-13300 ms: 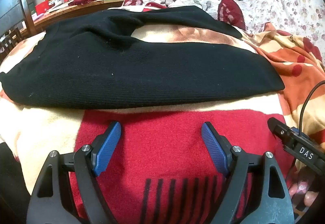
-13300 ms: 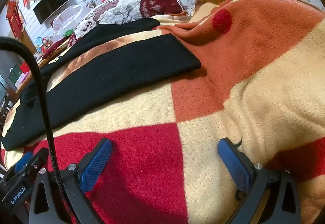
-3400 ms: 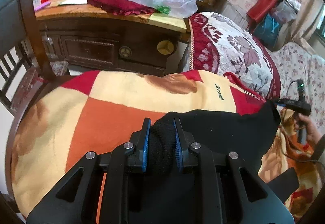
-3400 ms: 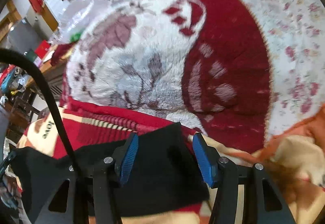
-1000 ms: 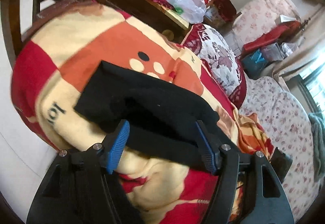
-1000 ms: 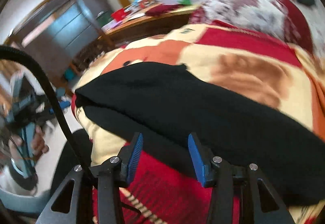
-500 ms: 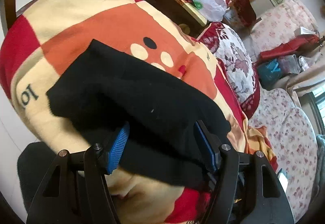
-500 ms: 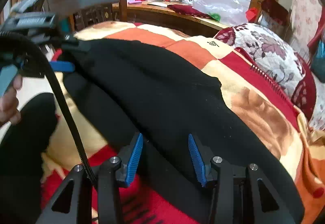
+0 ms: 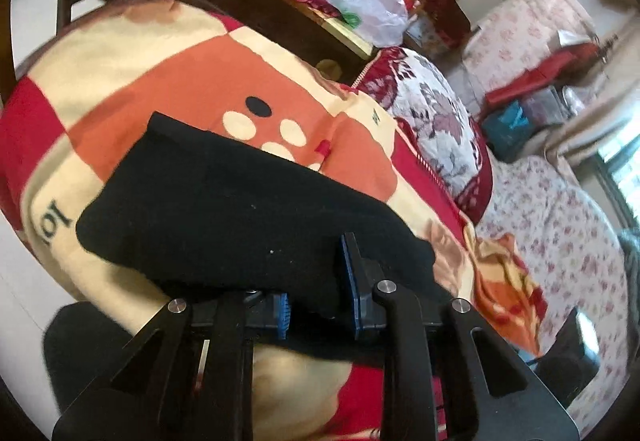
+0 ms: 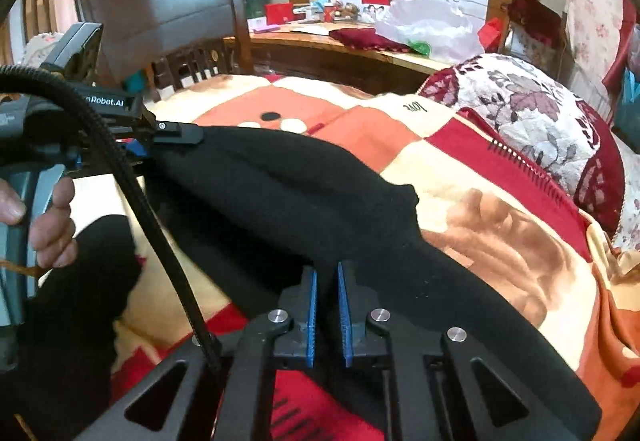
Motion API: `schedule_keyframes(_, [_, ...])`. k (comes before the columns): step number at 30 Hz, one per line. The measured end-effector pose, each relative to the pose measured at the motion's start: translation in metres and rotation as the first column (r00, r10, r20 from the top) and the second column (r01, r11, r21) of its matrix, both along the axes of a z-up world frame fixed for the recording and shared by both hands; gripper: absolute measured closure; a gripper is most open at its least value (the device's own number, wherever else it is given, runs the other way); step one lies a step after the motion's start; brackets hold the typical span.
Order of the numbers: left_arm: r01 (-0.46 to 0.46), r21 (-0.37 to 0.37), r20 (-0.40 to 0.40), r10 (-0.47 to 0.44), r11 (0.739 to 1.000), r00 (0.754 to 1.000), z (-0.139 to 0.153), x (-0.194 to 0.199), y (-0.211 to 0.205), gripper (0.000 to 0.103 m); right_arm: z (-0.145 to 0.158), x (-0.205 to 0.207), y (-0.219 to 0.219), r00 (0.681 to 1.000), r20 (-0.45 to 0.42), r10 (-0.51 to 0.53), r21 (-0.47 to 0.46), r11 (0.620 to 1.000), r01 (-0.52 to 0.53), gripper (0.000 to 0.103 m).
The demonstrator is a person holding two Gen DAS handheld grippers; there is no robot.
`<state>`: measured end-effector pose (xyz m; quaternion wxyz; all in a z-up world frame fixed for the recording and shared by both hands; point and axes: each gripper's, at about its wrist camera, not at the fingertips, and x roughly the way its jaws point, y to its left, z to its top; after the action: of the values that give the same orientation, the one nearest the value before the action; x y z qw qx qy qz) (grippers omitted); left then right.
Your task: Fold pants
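Note:
The black pants (image 9: 240, 209) lie folded lengthwise on a checked red, orange and cream blanket (image 9: 120, 81). My left gripper (image 9: 316, 281) is at their near edge, its jaws closing with a bunch of black fabric pinched between the blue pads; the left pad is partly buried in the cloth. In the right wrist view the pants (image 10: 300, 193) run from the left gripper (image 10: 176, 133), held in a hand (image 10: 52, 225), down to my right gripper (image 10: 325, 277). Its jaws are closing to a narrow gap, with the pants' folded edge between the pads.
A floral red-and-white pillow (image 10: 540, 121) lies at the right on the blanket (image 10: 500, 241). Behind are a dark wooden chair (image 10: 160, 13) and a wooden desk (image 10: 320, 41) with a plastic bag (image 10: 428, 25). The person's dark-clothed leg (image 10: 80, 281) is at the lower left.
Both grippers stood open over the pants' near edge and have since closed in on the fabric. The cloth by the left gripper has bunched up.

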<state>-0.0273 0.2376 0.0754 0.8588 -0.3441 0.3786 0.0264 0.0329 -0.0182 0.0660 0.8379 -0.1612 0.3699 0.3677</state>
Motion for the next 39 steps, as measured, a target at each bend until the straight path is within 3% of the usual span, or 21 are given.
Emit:
schedule_keyframes(4, [-0.002, 0.027, -0.081, 0.004, 1.000, 0.997, -0.020, -0.006, 0.003, 0.082, -0.005, -0.015, 0.002, 0.999, -0.017, 0.041, -0.016, 0.999, -0.041, 0.094])
schedule_keyframes(6, [0.005, -0.015, -0.150, -0.008, 1.000, 0.989, -0.040, -0.007, 0.008, 0.082, -0.021, -0.018, 0.007, 0.997, -0.048, 0.054, -0.055, 0.997, -0.056, 0.094])
schedule_keyframes(8, [-0.007, -0.063, -0.152, -0.002, 0.998, 0.988, -0.045, -0.012, 0.014, 0.082, -0.040, -0.011, 0.010, 0.992, -0.119, 0.033, -0.079, 0.996, -0.043, 0.093])
schedule_keyframes(9, [-0.019, -0.073, -0.142, 0.009, 0.997, 0.990, -0.041, -0.018, 0.018, 0.077, -0.046, -0.007, 0.009, 0.987, -0.161, 0.020, -0.072, 0.997, -0.032, 0.092])
schedule_keyframes(10, [-0.028, -0.062, -0.143, 0.018, 0.998, 0.989, -0.038, -0.022, 0.021, 0.065, -0.043, -0.005, 0.006, 0.984, -0.177, 0.020, -0.045, 0.999, -0.028, 0.090])
schedule_keyframes(12, [-0.065, -0.034, -0.152, 0.060, 0.997, 0.987, -0.034, -0.033, 0.033, 0.049, -0.029, -0.002, 0.001, 0.977, -0.208, 0.057, 0.020, 0.998, -0.054, 0.078])
schedule_keyframes(13, [-0.080, -0.038, -0.150, 0.074, 0.996, 0.986, -0.033, -0.037, 0.038, 0.048, -0.022, 0.000, 0.000, 0.975, -0.210, 0.075, 0.042, 0.997, -0.068, 0.063])
schedule_keyframes(14, [-0.087, -0.046, -0.151, 0.079, 0.995, 0.985, -0.034, -0.041, 0.043, 0.048, -0.013, 0.001, -0.001, 0.974, -0.205, 0.094, 0.066, 0.994, -0.082, 0.060])
schedule_keyframes(19, [-0.141, -0.091, -0.147, 0.127, 0.986, 0.981, -0.037, -0.051, 0.061, 0.048, 0.023, 0.022, 0.025, 0.968, -0.191, 0.164, 0.145, 0.980, -0.137, 0.060])
schedule_keyframes(23, [-0.162, -0.077, -0.139, 0.151, 0.984, 0.979, -0.034, -0.046, 0.062, 0.048, 0.027, 0.051, 0.081, 0.942, -0.219, 0.254, 0.205, 0.956, -0.210, 0.059])
schedule_keyframes(27, [-0.171, -0.062, -0.155, 0.160, 0.983, 0.975, -0.035, -0.037, 0.065, 0.048, 0.014, 0.070, 0.143, 0.917, -0.219, 0.333, 0.153, 0.940, -0.305, 0.059])
schedule_keyframes(30, [-0.181, -0.008, -0.165, 0.177, 0.983, 0.970, -0.034, -0.033, 0.064, 0.048, 0.002, 0.078, 0.181, 0.897, -0.219, 0.383, 0.119, 0.923, -0.365, 0.059])
schedule_keyframes(35, [-0.191, 0.038, -0.185, 0.195, 0.981, 0.963, -0.038, -0.028, 0.063, 0.048, -0.020, 0.091, 0.222, 0.882, -0.237, 0.406, 0.077, 0.913, -0.400, 0.055])
schedule_keyframes(39, [-0.199, 0.033, -0.205, 0.201, 0.980, 0.958, -0.044, -0.026, 0.064, 0.048, -0.027, 0.091, 0.245, 0.884, -0.196, 0.425, -0.004, 0.901, -0.434, 0.055])
